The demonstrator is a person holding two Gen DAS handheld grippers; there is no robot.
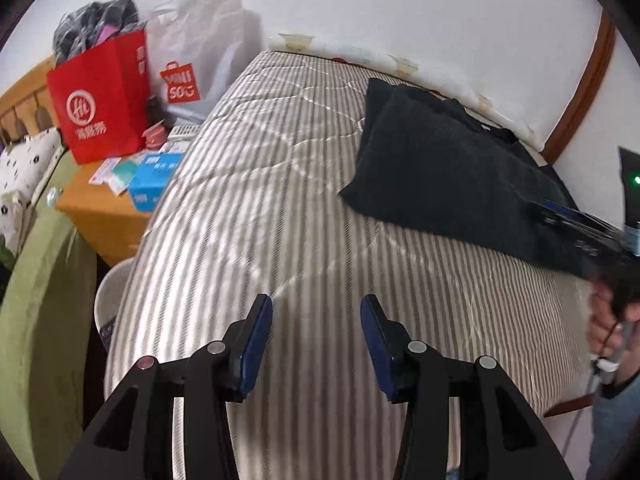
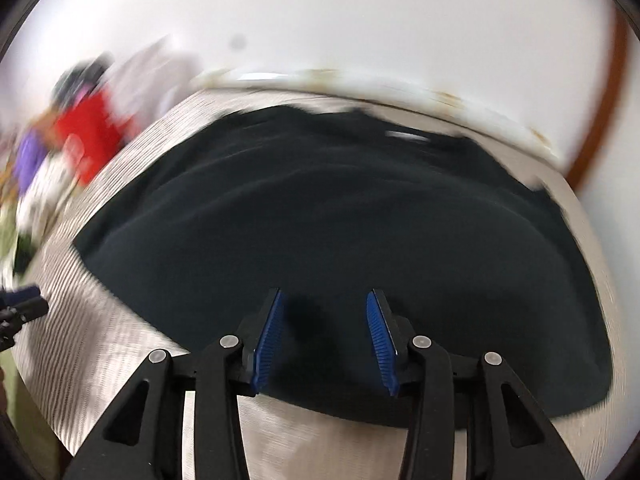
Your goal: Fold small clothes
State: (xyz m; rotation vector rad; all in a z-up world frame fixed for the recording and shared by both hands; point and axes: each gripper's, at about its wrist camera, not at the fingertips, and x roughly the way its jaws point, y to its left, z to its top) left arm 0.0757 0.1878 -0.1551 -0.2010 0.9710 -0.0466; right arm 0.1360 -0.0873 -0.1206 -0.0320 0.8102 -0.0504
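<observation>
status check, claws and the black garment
Left claw open, empty, over striped bed. Right claw open above black garment, lying flat. Nothing in the way.

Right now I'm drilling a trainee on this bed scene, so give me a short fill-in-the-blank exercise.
1. The black garment lies on the ____ bedcover.
2. The left gripper holds ____.
3. The paper bag on the bedside table is ____.

Missing words: striped; nothing; red

Matt fuzzy black cloth garment, striped quilted bed cover, glossy red paper bag, smooth wooden nightstand
</observation>
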